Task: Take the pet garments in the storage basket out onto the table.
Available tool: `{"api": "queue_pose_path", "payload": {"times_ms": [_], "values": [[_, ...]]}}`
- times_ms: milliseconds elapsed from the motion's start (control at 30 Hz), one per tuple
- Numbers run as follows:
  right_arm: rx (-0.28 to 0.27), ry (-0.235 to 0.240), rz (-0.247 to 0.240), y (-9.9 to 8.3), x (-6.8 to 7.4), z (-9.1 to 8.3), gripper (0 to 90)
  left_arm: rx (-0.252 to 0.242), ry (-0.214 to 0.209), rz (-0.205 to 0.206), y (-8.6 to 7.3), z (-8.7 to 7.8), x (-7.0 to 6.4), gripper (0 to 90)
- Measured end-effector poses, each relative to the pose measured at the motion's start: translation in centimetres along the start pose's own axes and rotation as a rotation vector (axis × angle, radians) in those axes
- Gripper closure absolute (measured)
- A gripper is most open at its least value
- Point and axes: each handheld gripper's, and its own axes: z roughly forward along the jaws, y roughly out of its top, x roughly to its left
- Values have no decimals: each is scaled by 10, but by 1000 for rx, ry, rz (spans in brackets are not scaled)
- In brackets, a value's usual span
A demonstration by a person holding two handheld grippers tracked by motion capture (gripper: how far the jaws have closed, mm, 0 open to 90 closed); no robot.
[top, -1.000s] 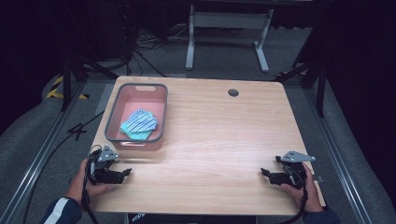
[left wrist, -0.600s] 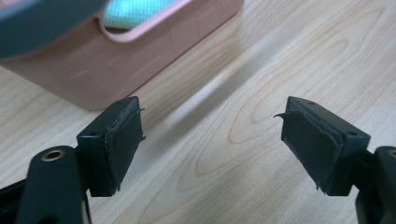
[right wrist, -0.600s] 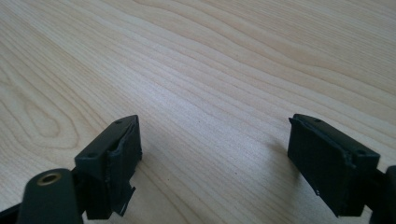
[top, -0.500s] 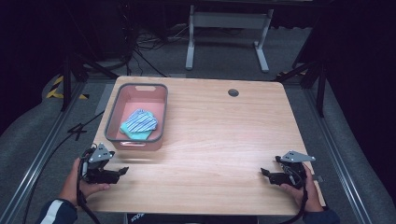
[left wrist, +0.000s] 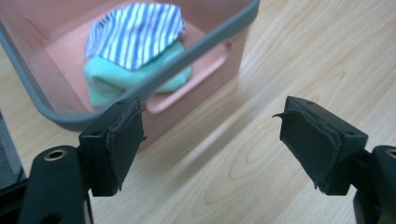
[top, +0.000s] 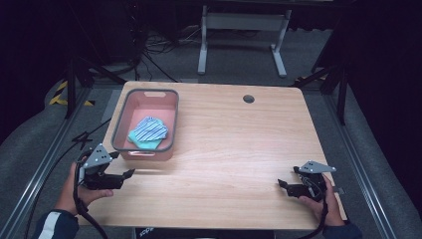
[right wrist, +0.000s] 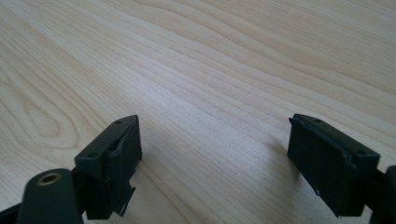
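A pink bin (top: 121, 132) with a grey rim stands at the table's left side. Inside it a blue-and-white striped cloth (top: 151, 128) lies on top of a folded teal cloth (top: 145, 142). My left gripper (top: 125, 166) is open near the front left edge, just in front of the bin, empty. In the left gripper view the bin (left wrist: 201, 79) rises beyond the spread jaws, with the striped cloth (left wrist: 135, 32) and the teal cloth (left wrist: 105, 81) inside. My right gripper (top: 282, 185) is open and empty over bare wood at the front right.
The wooden table (top: 239, 144) has a round cable hole (top: 248, 98) near its far edge. A white metal stand (top: 239, 30) and cables lie on the grey floor beyond. Metal rails (top: 45, 159) run along the table's sides.
My left gripper has drifted left and slightly back toward the table's front left corner. The right gripper has stayed where it was.
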Motion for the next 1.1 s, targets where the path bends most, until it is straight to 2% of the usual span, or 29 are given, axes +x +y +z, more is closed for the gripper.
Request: {"api": "queue_pose_path", "payload": {"times_ms": [100,133,233,333,367,500,633,700,733,800,900,933,1100], "values": [[0,0,0,0,0,0,180,-10,0,9,9,-3,0,218],[0,0,0,0,0,0,180,-17,7,25,19,-4,0,216],[0,0,0,0,0,0,180,-20,7,28,27,-4,1,198],[0,0,0,0,0,0,181,-13,6,44,39,-1,5,196],[0,1,-2,0,0,0,181,-13,8,34,43,2,6,196],[0,4,-3,0,0,0,181,-9,8,40,55,9,15,195],[0,4,-3,0,0,0,181,46,3,72,68,23,23,194],[0,5,-3,0,0,0,181,64,4,72,73,29,28,188],[1,6,-3,0,0,0,181,62,-6,59,76,33,31,181],[1,6,-3,0,0,0,181,89,14,64,83,41,37,182],[1,6,-3,0,0,0,181,109,6,56,89,50,44,177],[1,6,-3,0,0,0,181,128,13,59,94,58,47,177],[1,6,-4,0,0,0,180,176,6,73,105,76,51,176]]}}
